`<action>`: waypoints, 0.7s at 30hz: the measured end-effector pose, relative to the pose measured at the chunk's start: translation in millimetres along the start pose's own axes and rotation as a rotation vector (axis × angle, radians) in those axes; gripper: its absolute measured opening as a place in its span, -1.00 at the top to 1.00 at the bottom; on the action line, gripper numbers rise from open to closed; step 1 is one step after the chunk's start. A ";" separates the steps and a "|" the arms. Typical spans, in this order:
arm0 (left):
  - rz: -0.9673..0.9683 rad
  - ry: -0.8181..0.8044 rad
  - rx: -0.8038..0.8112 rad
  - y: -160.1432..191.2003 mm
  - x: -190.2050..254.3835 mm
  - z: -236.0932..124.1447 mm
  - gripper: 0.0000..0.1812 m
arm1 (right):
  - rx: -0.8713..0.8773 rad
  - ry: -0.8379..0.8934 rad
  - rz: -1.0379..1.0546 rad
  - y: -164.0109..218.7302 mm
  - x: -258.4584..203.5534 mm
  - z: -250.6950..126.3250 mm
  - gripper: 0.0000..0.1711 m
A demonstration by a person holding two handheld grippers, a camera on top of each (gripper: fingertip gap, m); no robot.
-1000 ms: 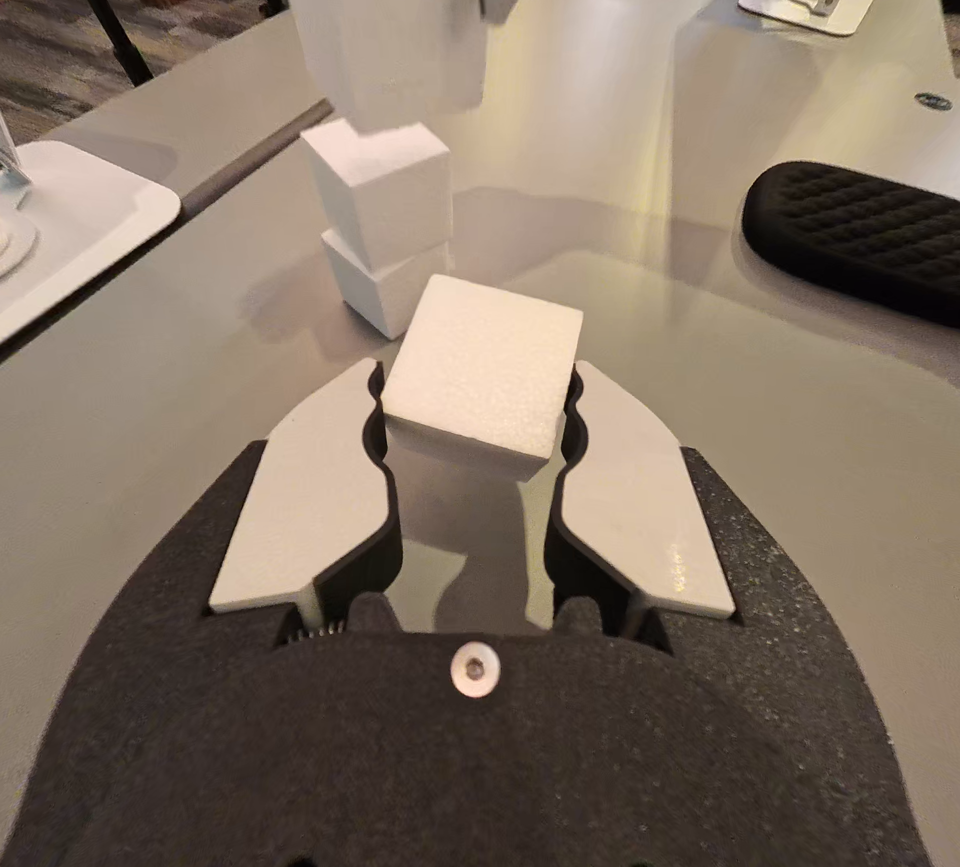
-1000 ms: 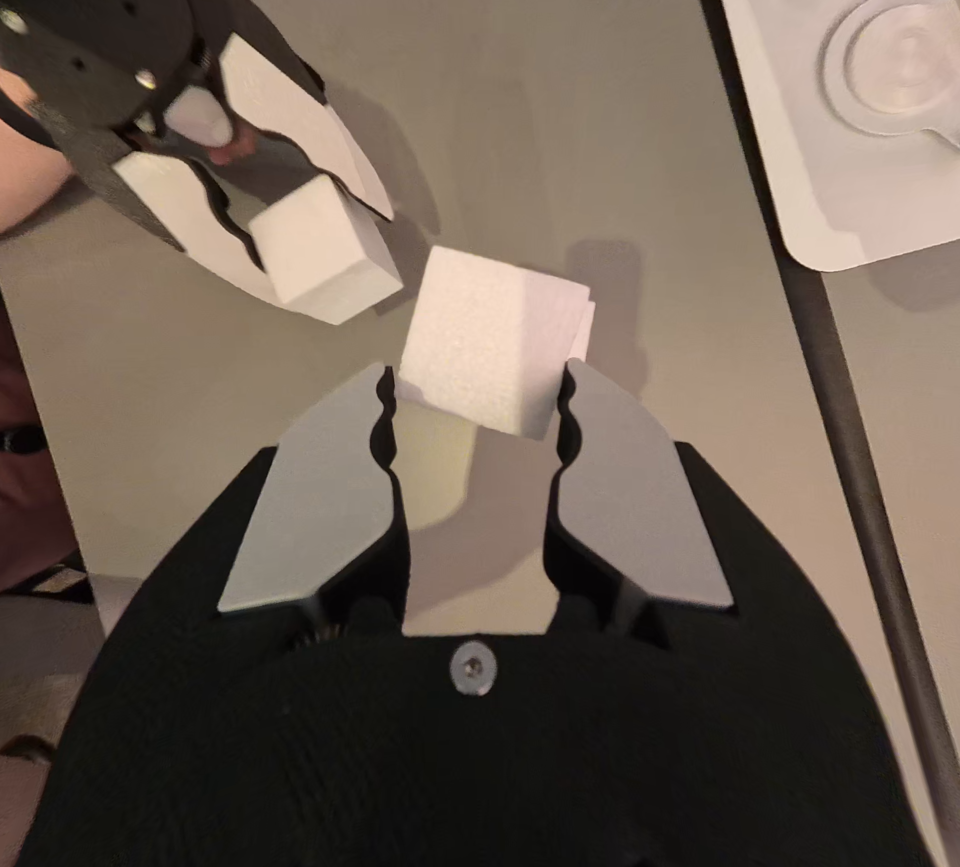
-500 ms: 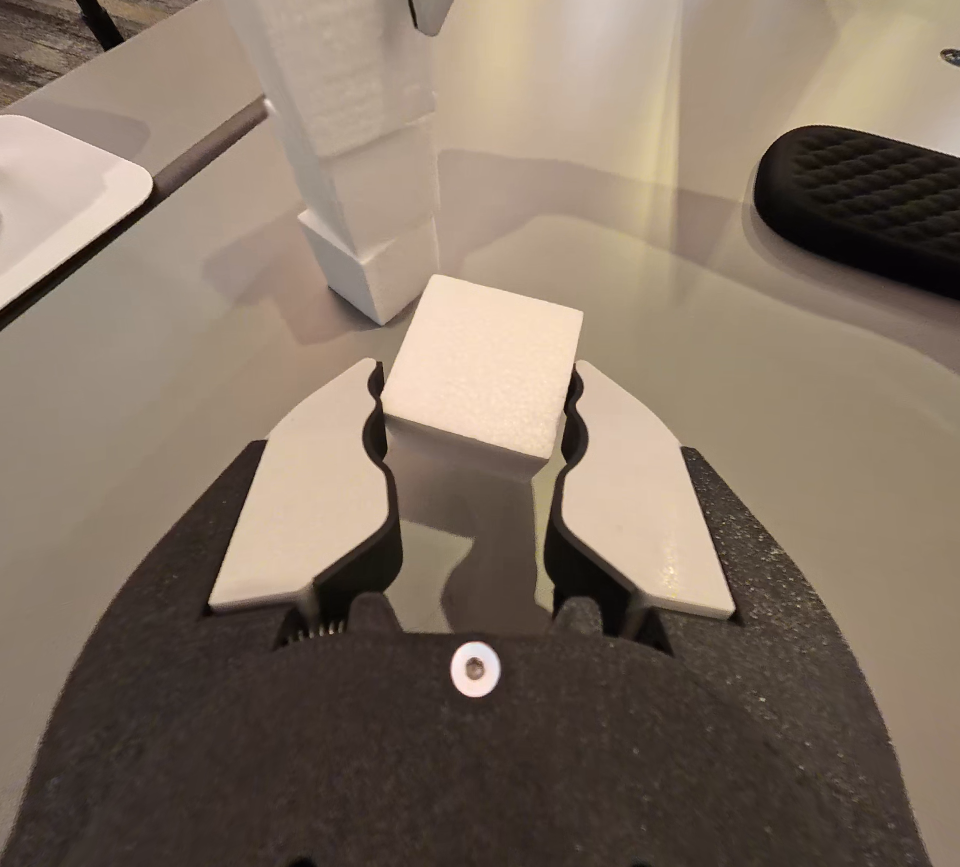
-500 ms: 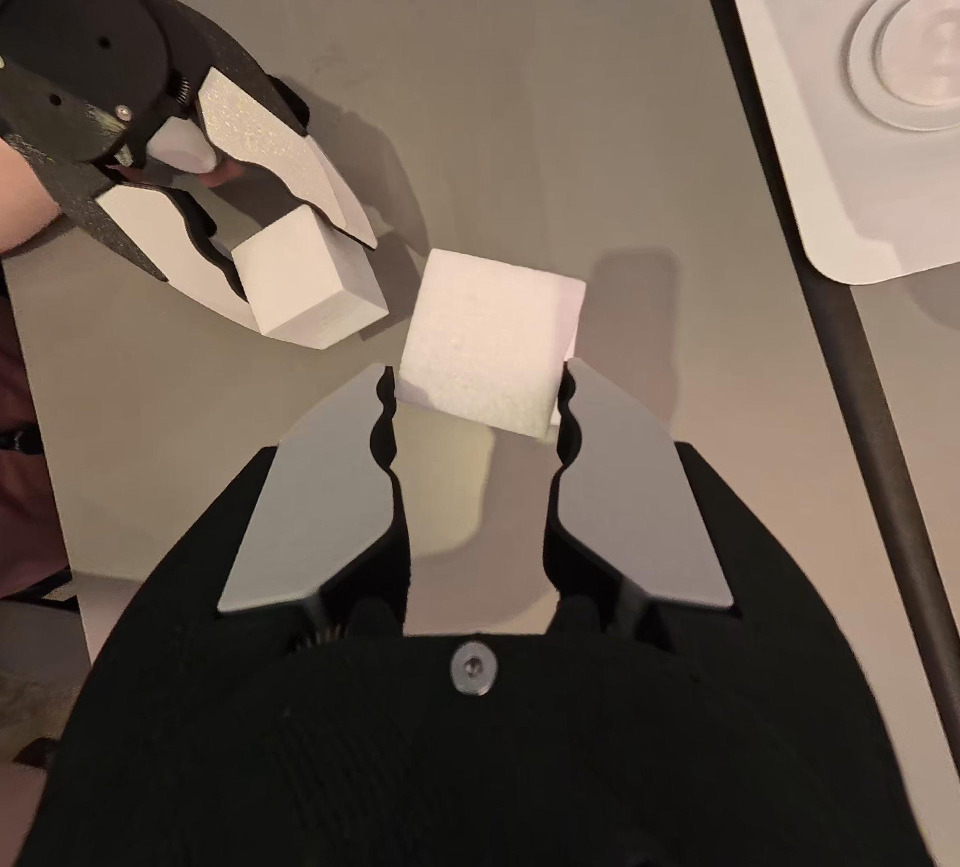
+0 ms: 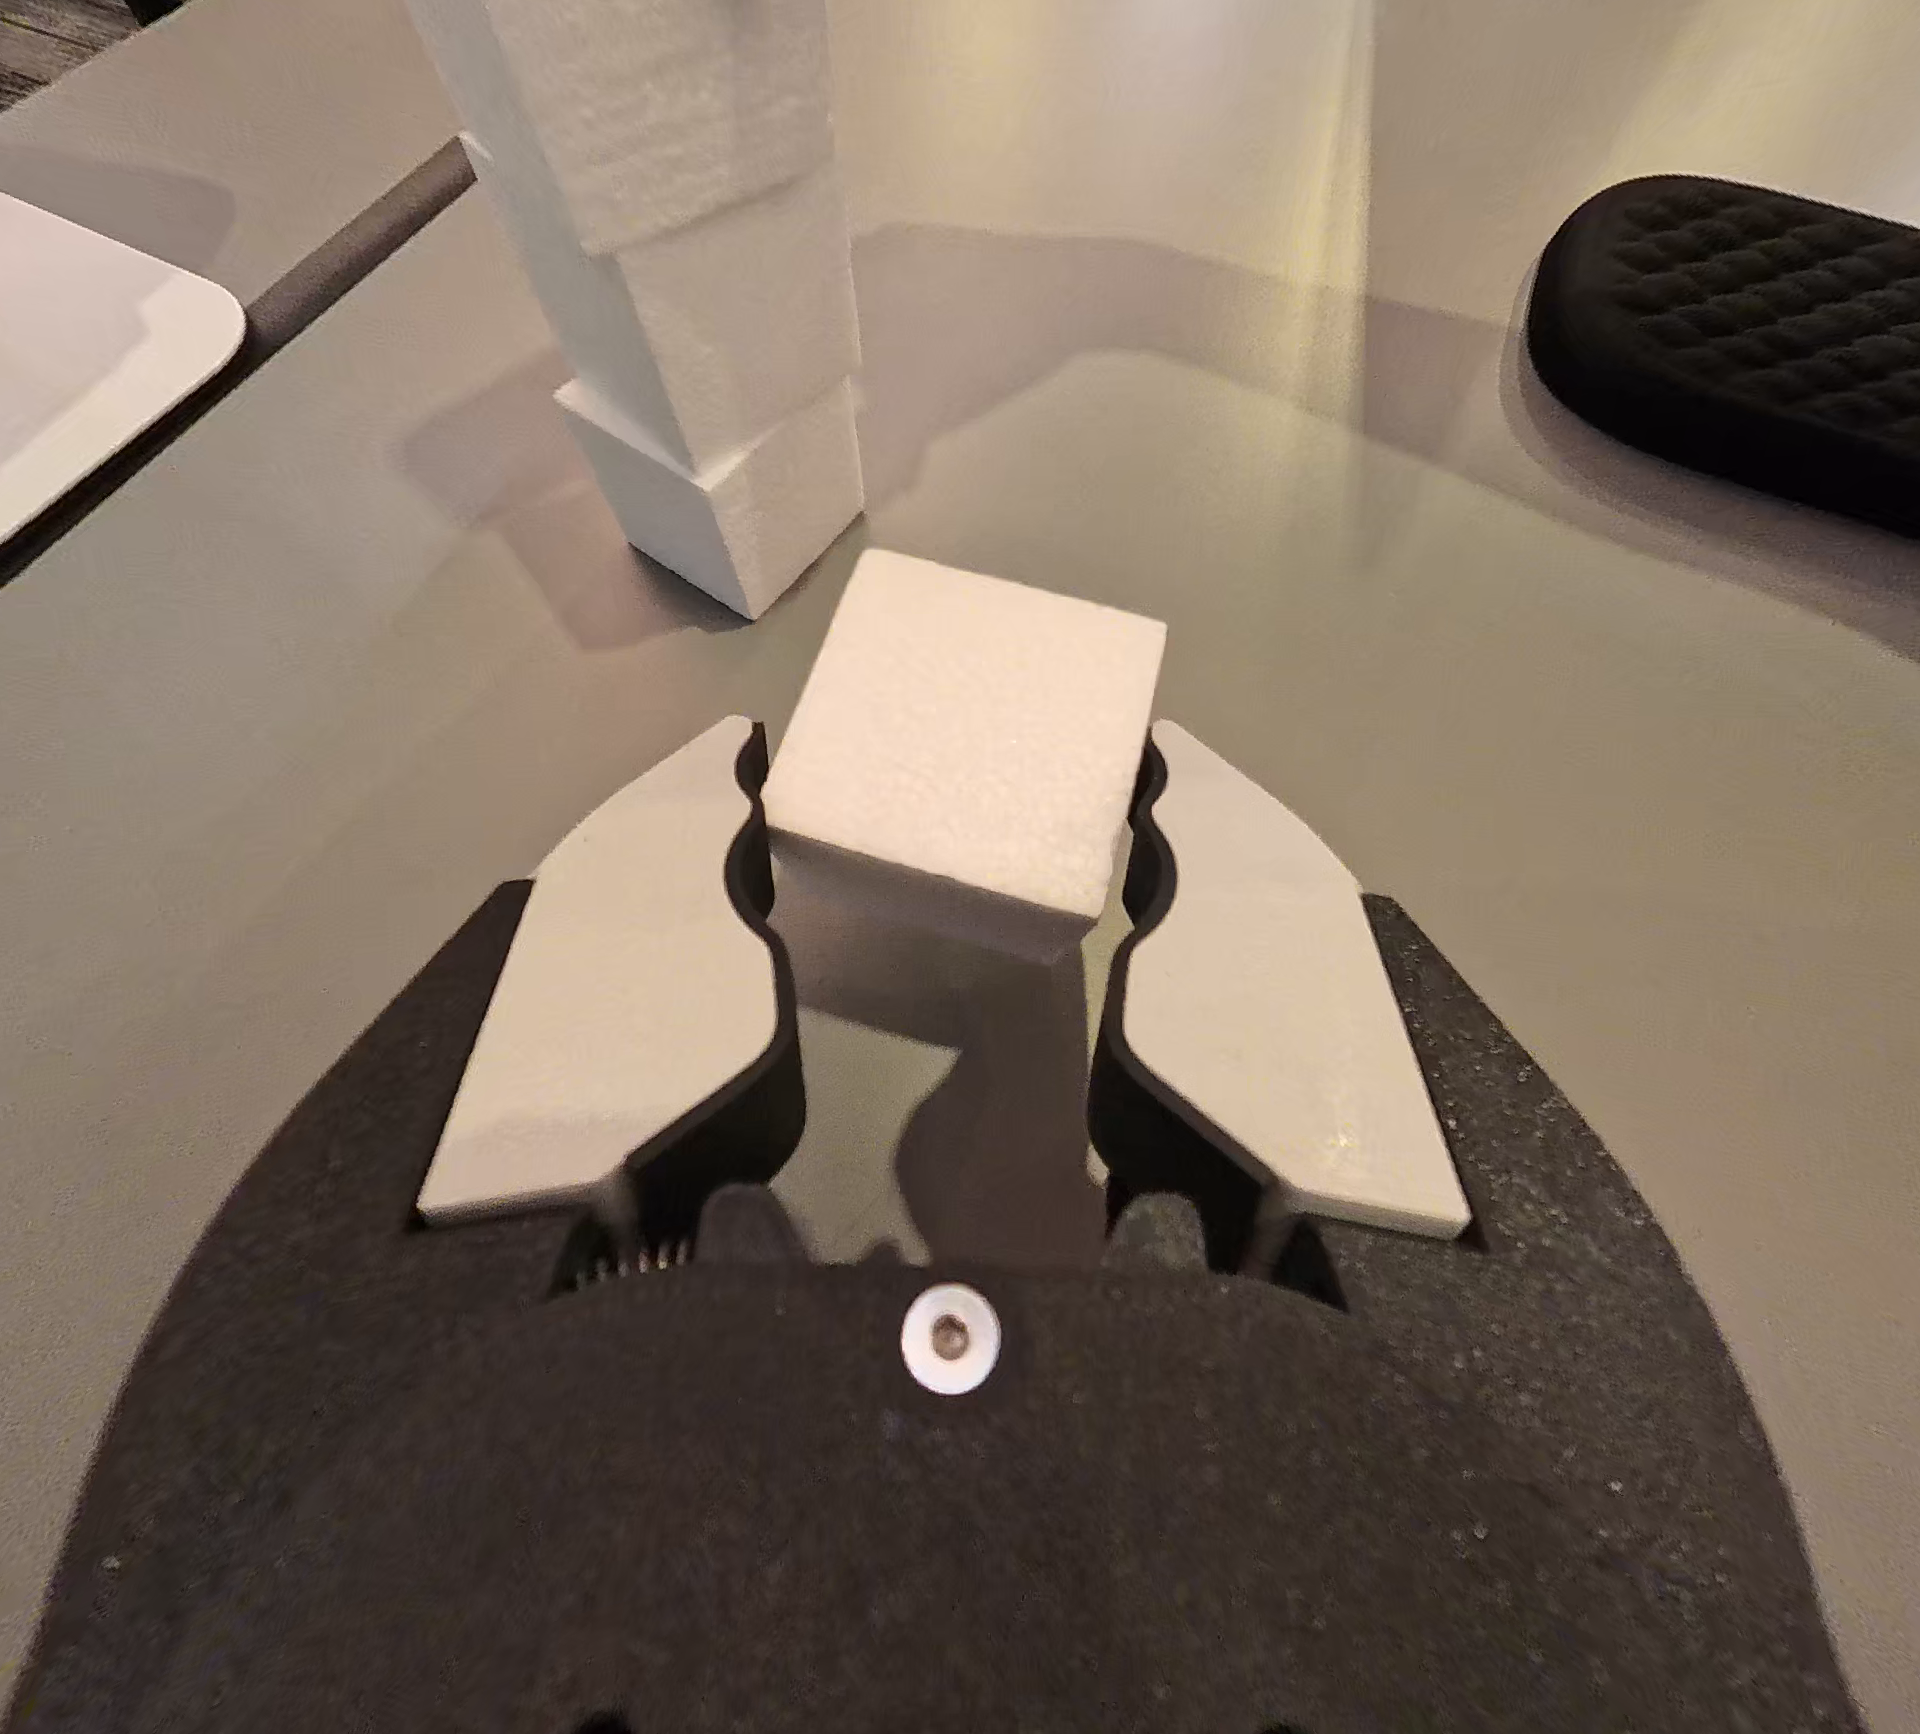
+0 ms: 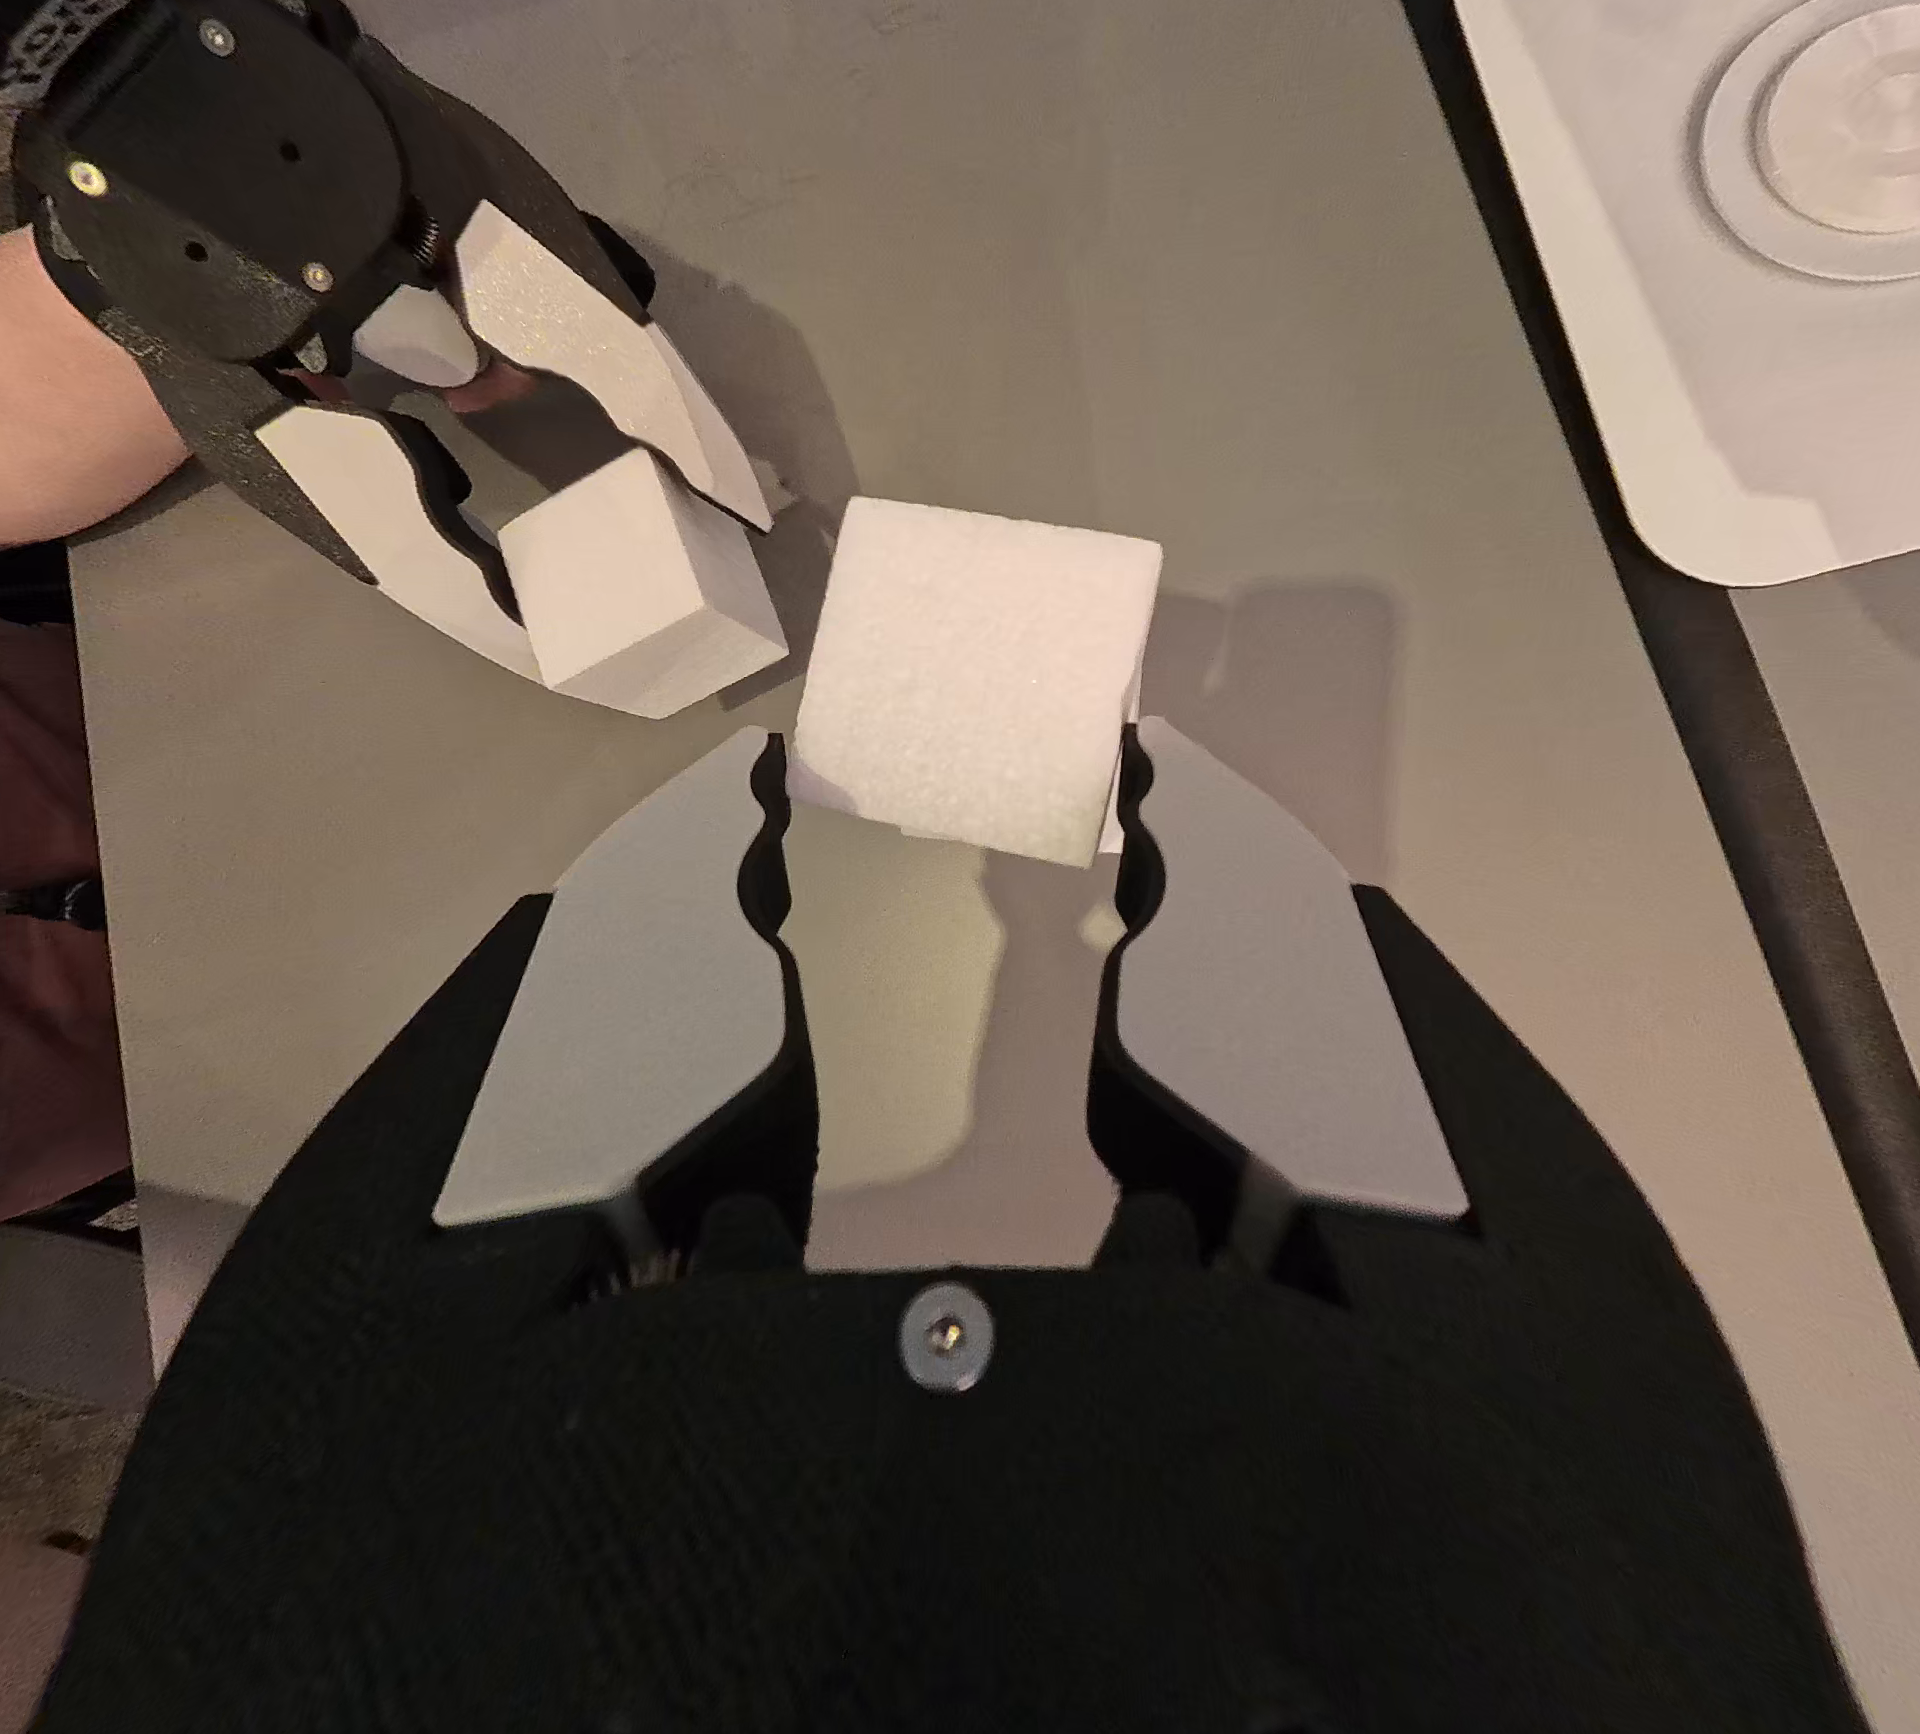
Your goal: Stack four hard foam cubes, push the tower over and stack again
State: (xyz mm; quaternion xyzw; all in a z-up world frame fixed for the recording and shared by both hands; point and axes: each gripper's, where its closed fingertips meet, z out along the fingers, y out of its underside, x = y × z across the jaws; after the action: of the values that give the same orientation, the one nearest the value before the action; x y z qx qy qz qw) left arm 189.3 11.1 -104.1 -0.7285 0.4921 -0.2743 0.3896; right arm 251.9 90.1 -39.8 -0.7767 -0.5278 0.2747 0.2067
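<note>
1. The left wrist view shows the tower's side: a bottom cube (image 5: 764, 495), a middle cube (image 5: 748, 323) set slightly askew on it, and a top cube (image 5: 623, 22) resting on that, all white hard foam with a grainy surface, standing on the grey table (image 5: 1351, 645).
2. Only that view shows the black wrist rest (image 5: 1745, 354) at right.
3. The right wrist view looks straight down: the right gripper (image 6: 951, 780) is clamped on the top cube (image 6: 977, 676).
4. The left gripper (image 5: 951, 791) is clamped on a fourth cube (image 5: 961, 759), just beside the tower's base.
5. A white stand base (image 6: 1683, 230) lies across a table seam.
</note>
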 end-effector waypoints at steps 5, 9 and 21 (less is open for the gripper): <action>0.003 0.004 -0.024 3.6 1.5 3.5 0.27 | 0.030 0.009 -0.003 -0.1 1.1 -3.9 0.28; 0.019 0.000 -0.042 5.8 3.5 6.5 0.27 | 0.040 -0.015 0.003 1.6 -0.6 -0.6 0.27; -0.079 -0.027 0.155 -23.5 -12.5 -18.2 0.27 | 0.582 0.024 -0.042 36.1 -6.4 -33.9 0.09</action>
State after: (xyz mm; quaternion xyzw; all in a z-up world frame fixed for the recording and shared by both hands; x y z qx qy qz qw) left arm 182.3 22.2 -74.6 -0.7187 0.4349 -0.3169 0.4403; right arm 297.3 70.2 -34.7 -0.6770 -0.4402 0.4009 0.4327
